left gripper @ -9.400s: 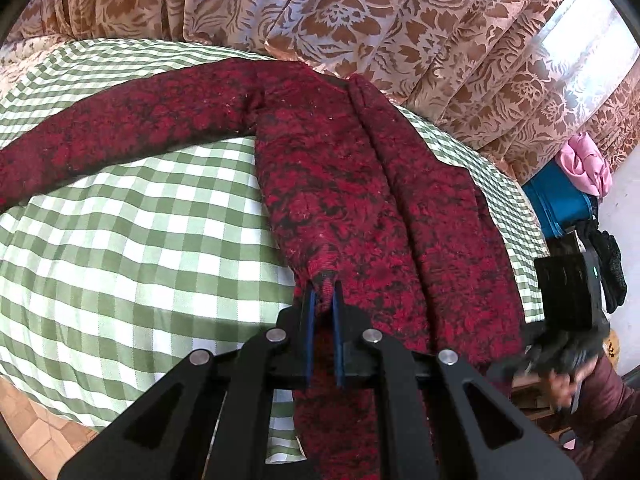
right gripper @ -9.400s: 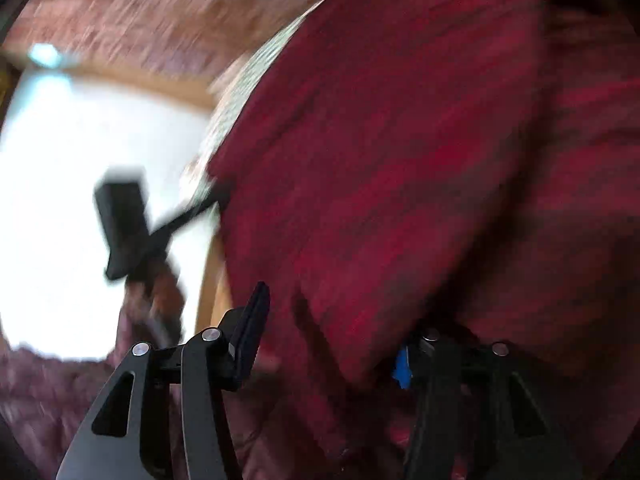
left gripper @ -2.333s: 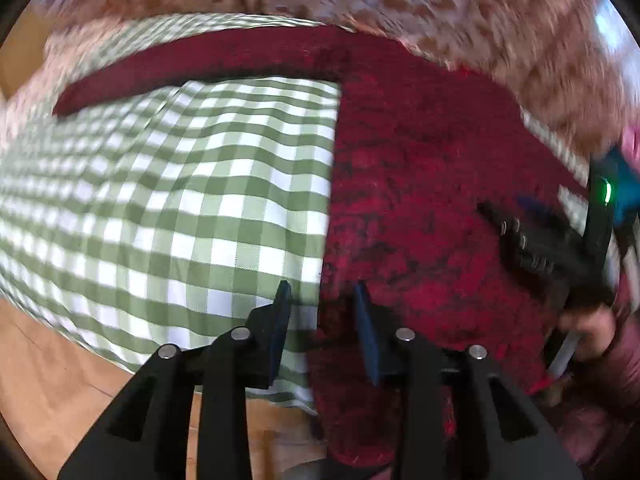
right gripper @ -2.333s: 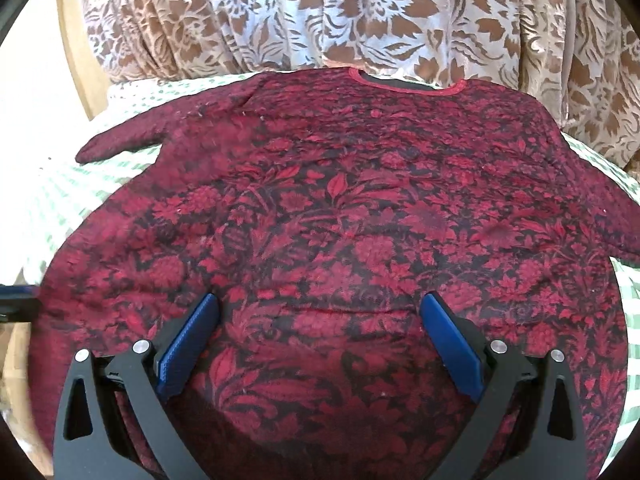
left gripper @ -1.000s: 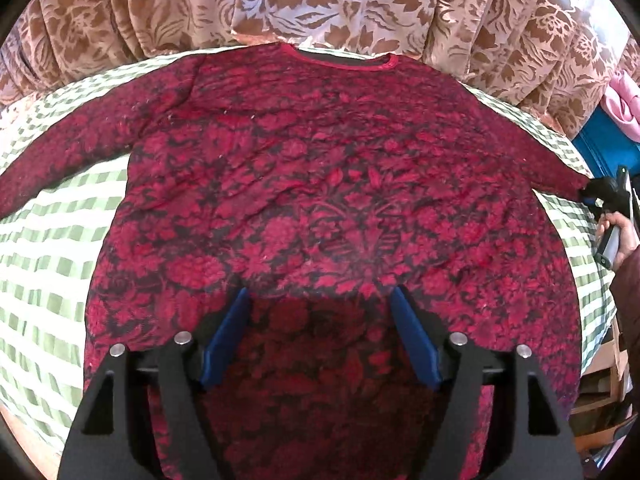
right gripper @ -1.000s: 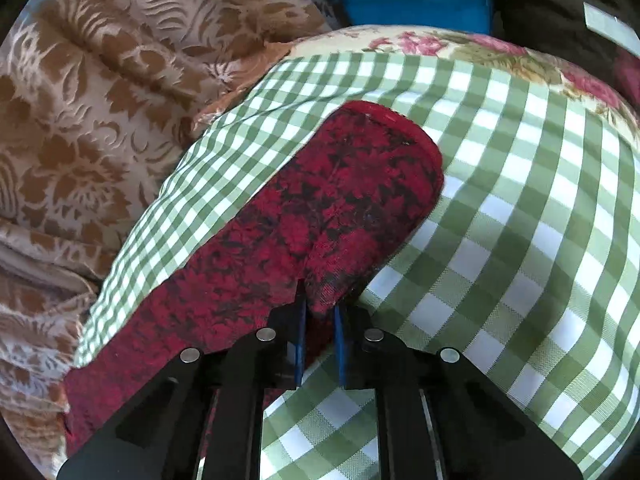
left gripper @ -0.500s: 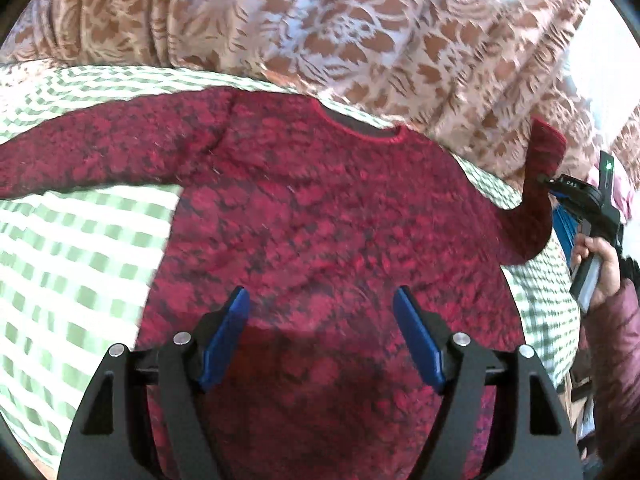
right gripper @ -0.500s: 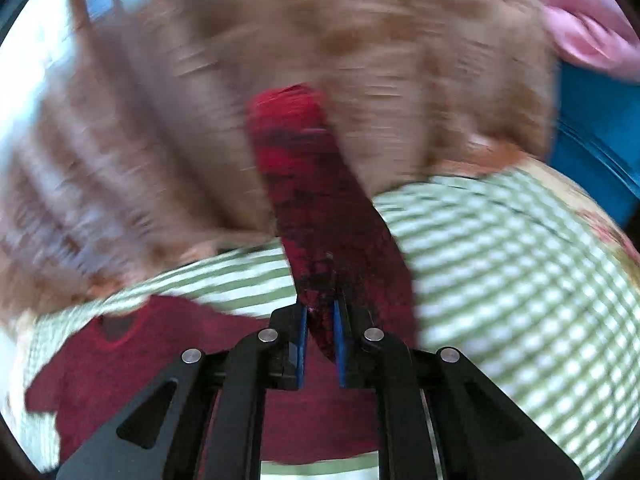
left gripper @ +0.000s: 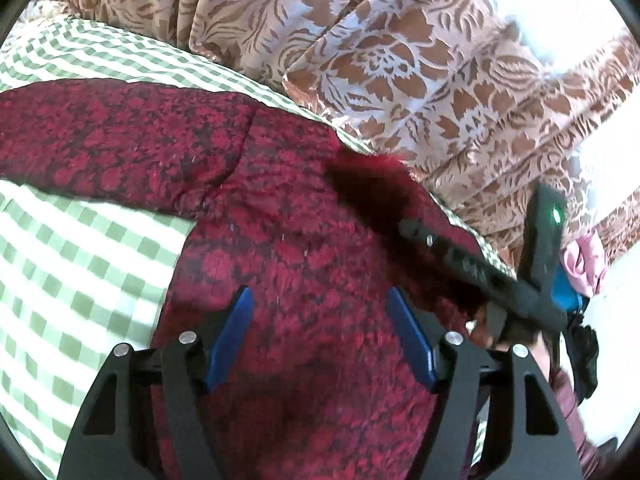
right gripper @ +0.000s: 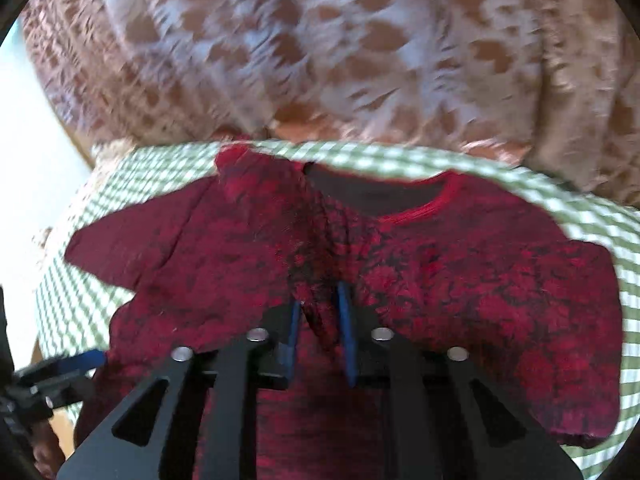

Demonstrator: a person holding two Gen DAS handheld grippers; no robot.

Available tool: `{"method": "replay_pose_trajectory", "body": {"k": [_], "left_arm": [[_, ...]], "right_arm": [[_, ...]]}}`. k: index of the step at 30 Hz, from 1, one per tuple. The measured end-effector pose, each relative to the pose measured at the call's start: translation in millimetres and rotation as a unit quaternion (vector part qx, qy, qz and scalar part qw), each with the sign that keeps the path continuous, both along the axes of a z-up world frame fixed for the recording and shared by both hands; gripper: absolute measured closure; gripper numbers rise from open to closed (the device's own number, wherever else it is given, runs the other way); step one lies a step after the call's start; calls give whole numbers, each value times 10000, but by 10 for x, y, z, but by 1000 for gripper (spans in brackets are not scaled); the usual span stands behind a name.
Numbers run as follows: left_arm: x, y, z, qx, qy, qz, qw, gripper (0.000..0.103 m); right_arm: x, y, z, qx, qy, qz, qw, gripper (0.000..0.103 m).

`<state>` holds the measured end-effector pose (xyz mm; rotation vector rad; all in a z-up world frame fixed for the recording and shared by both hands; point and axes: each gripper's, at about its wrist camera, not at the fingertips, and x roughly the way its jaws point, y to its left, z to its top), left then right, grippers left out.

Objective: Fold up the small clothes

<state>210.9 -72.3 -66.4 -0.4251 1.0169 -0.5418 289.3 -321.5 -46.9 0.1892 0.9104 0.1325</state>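
A: Lying flat on green-and-white checked tablecloth [right gripper: 592,200]: dark red floral-patterned long-sleeved top [right gripper: 460,280], neckline toward brown floral curtain [right gripper: 360,60].

B: Right tool [right gripper: 318,320] – jaws just been opening, sleeve fold lying loose between blue pads, not clamped.

A: Left tool [left gripper: 320,336] – hovering over top's body, standing wide, gripping nothing.

Right wrist view smeared — curtain [right gripper: 320,48] pattern unreadable, shirt [right gripper: 460,280] hem hidden behind the right hand-held gripper [right gripper: 320,320]. Left wrist view: shirt's right sleeve tip blurred, hem cut off at bottom edge — hand [left gripper: 486,330] mostly hidden.
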Motion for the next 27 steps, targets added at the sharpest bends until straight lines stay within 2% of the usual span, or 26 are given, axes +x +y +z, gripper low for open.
{"method": "replay_pose_trajectory", "body": {"k": [1,2,3,8,13,14,17,18,22,24,27], "left_arm": [[56,-10,-10,-65,28,11,10000,34],[102,-22,-20,-113,64,29,9999,34],[147,-42,-35,-147,101,42,9998,34],[422,-254,-132,-211,234,-11,9995,34],[722,-578,-275,-67,422,-88,9990,34],[768,-638,-294,-39,436,-98,9990,38],[909,-842,-376,41,562,-242,9981,83],[935,-889,-387,87,558,-214,9982,89],[880,-844,-193,57,173,-118,9998,92],[826,-718,-61,65,-75,22,9999,92],[805,-549,11,253,-216,170,9993,92]], "right_arm": [[-25,-10,14,95,-21,32,9999,62],[-85,-24,37,171,-66,30,9998,40],[-186,-69,100,209,-193,-38,9996,33],[-695,-503,260,541,-433,-409,9968,33],[-1339,-1185,171,615,-364,-1307,9888,33],[-1441,-1306,139,605,-341,-1506,9862,33],[-1657,-1617,35,703,-288,-1998,9769,33],[-1689,-1684,7,739,-274,-2107,9744,33],[-1636,-1777,-26,844,-361,-2261,9698,38],[-1521,-1730,-47,851,-394,-2191,9712,42],[-1292,-1593,-105,816,-351,-2019,9754,45]]}}
